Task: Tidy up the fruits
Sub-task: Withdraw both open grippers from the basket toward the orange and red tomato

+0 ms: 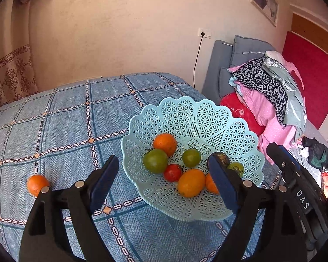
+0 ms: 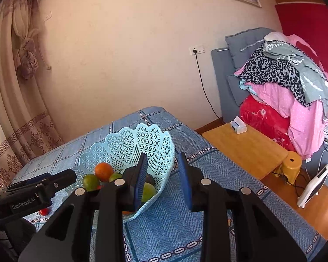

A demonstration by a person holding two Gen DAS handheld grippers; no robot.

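- Fruits piled in the light-blue lattice basket (image 1: 192,122) on the tabletop (image 1: 65,113): orange (image 1: 165,144), two green tomatoes (image 1: 155,160), red tomato (image 1: 172,172), oval yellow-orange fruit (image 1: 191,182) with long axis tilted up to the right.
- Left tool (image 1: 164,181) spread wide and empty, hovering at the basket's near rim.
- Right tool (image 2: 163,181) spread, empty, straddling the basket's right wall.
- Only in left view: loose orange (image 1: 36,184) on open cloth, well apart from the basket.
- Only in right view: small red fruit (image 2: 43,211) beside the basket, wooden side table (image 2: 247,150) beyond the tabletop's edge.
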